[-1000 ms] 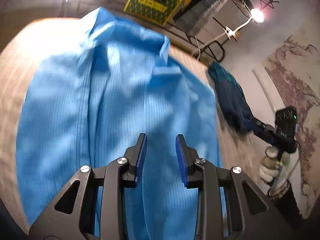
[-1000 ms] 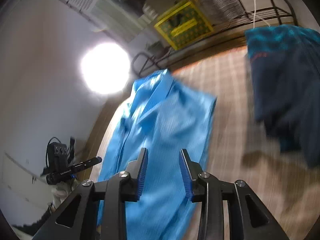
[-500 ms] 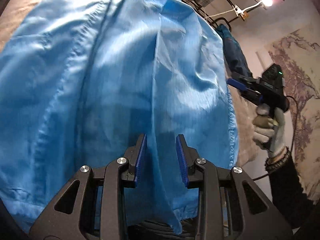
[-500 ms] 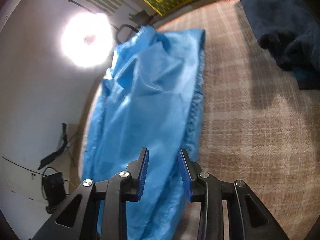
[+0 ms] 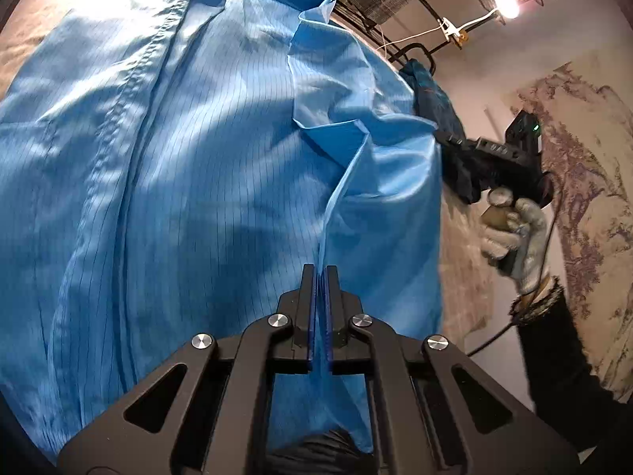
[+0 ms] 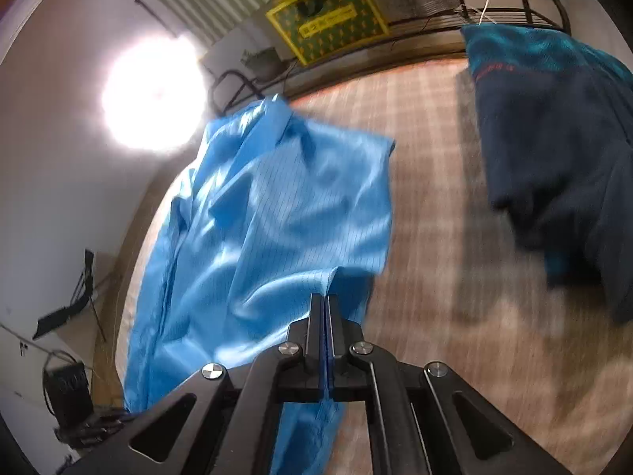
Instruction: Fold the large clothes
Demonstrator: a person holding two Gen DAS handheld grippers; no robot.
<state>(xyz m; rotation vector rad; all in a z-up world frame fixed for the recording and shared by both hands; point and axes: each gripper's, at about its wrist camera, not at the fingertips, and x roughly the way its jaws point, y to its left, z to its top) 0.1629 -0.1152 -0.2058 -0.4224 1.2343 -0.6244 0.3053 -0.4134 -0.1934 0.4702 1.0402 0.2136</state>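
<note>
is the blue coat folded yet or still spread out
Mostly spread: the blue coat lies open along the plaid surface, collar far, both grippers pinching its near end.

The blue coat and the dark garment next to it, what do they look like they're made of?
The blue coat looks like thin, smooth woven synthetic with a slight sheen: fine dark pinstripes, crisp creases, shiny highlights. The dark garment looks thicker, soft and matte, perhaps fleece or knit; blur leaves that open. Both the left gripper and the right gripper pinch the coat's fabric.

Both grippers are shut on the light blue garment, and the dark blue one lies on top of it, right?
Not quite: the dark blue garment lies apart on the checked surface, as the right wrist view shows. The left gripper and right gripper are shut on the light blue garment.
</note>
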